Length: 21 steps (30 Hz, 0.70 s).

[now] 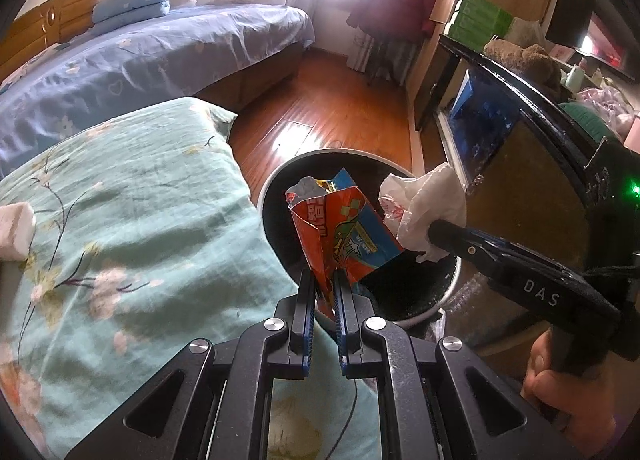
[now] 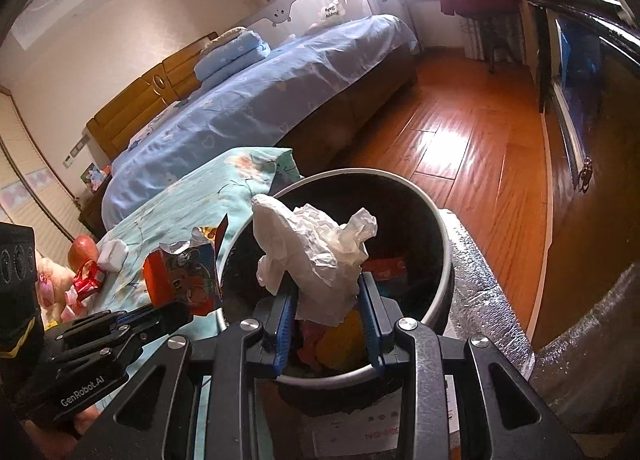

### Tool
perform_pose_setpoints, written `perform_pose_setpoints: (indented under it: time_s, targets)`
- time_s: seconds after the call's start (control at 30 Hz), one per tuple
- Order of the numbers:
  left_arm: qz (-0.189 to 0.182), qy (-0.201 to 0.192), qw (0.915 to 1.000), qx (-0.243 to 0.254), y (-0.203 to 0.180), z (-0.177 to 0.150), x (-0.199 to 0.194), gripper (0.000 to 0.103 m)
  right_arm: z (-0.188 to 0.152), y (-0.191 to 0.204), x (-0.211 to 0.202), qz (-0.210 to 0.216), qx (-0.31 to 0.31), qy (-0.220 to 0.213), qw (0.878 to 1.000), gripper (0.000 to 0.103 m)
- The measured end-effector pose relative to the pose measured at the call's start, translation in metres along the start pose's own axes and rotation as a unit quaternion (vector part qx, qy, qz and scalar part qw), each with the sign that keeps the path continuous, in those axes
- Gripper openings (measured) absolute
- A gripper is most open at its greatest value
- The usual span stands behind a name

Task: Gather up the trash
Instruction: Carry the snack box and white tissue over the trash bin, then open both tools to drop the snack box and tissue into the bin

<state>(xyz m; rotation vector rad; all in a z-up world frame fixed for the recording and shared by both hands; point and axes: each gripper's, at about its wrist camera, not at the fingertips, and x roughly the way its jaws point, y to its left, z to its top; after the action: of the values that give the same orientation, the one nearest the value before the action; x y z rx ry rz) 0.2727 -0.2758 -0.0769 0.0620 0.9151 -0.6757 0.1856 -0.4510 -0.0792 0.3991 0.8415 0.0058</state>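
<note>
My left gripper (image 1: 325, 280) is shut on a red and blue snack wrapper (image 1: 340, 228), held over the near rim of a round dark trash bin (image 1: 280, 176). My right gripper (image 2: 326, 288) is shut on a crumpled white plastic bag (image 2: 316, 248), which hangs above the open bin (image 2: 400, 188). In the left wrist view the white bag (image 1: 424, 212) and the right gripper's fingers (image 1: 452, 232) come in from the right over the bin. In the right wrist view the wrapper (image 2: 184, 276) and the left gripper (image 2: 176, 312) sit left of the bin. Coloured trash (image 2: 340, 344) lies inside.
A table with a teal floral cloth (image 1: 132, 220) stands left of the bin, bearing a white packet (image 2: 114, 254), a red wrapper (image 2: 88, 280) and an apple (image 2: 82, 248). A blue bed (image 1: 152, 56), wooden floor (image 2: 460, 140) and a dark cabinet (image 1: 500, 132) surround it. A hand (image 1: 560, 388) grips the right tool.
</note>
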Motion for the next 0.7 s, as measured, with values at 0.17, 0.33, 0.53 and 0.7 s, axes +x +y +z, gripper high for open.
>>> perform_pose_setpoints:
  time_s: [0.17, 0.33, 0.53, 0.7]
  targets:
    - [0.005, 0.006, 1.0, 0.004, -0.002, 0.006, 0.01, 0.008, 0.004, -0.009, 0.005, -0.004, 0.006, 0.005, 1.0, 0.031]
    - [0.01, 0.011, 0.9999, 0.007, -0.006, 0.008, 0.018, 0.008, 0.007, -0.014, 0.01, -0.007, 0.011, 0.009, 1.0, 0.032]
    - [0.012, 0.016, 0.9998, 0.005, -0.009, 0.011, 0.024, 0.008, 0.008, -0.018, 0.016, -0.009, 0.014, 0.014, 1.0, 0.033]
    - [0.013, 0.017, 0.9997, 0.008, -0.011, 0.013, 0.025, 0.009, 0.01, -0.019, 0.018, -0.011, 0.013, 0.015, 1.0, 0.034]
